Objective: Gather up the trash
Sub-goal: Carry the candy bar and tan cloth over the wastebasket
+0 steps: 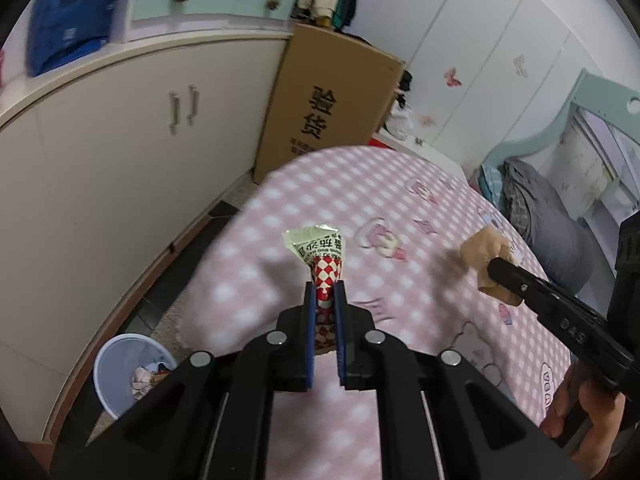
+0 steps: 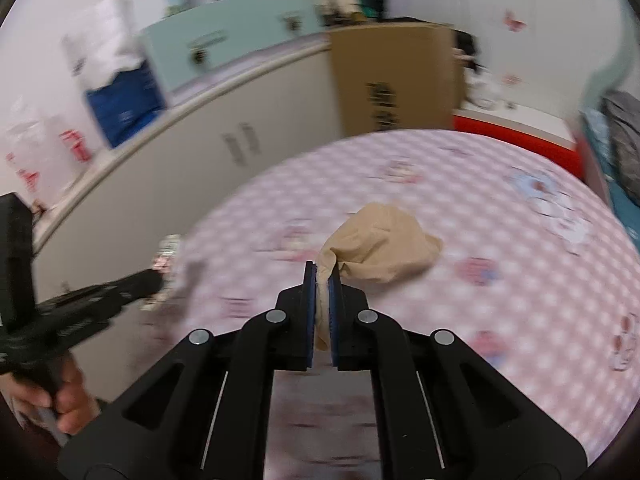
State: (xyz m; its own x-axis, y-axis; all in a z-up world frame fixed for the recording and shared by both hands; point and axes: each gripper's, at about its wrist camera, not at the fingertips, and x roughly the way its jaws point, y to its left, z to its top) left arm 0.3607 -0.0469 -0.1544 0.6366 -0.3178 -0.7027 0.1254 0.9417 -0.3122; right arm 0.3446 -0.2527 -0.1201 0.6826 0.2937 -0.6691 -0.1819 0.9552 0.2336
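Observation:
My left gripper (image 1: 324, 286) is shut on a red-and-white checked snack wrapper (image 1: 324, 258) with a pale printed top, held above the pink checked tabletop (image 1: 340, 200). My right gripper (image 2: 322, 270) is shut on a crumpled tan paper napkin (image 2: 384, 246), lifted over the same cloth. From the left wrist view the right gripper (image 1: 496, 270) comes in from the right with the napkin (image 1: 482, 248) at its tip. In the right wrist view the left gripper (image 2: 154, 276) shows blurred at the left with the wrapper (image 2: 168, 250). A pale blue bin (image 1: 128, 372) with trash in it stands on the floor at lower left.
Cream cabinets (image 1: 120, 152) run along the left, close to the table. A tall cardboard box (image 1: 332, 100) leans behind the table. A grey bundle of cloth (image 1: 548, 216) lies on a turquoise bed frame at right. A person's hand (image 2: 68, 400) holds the left gripper's handle.

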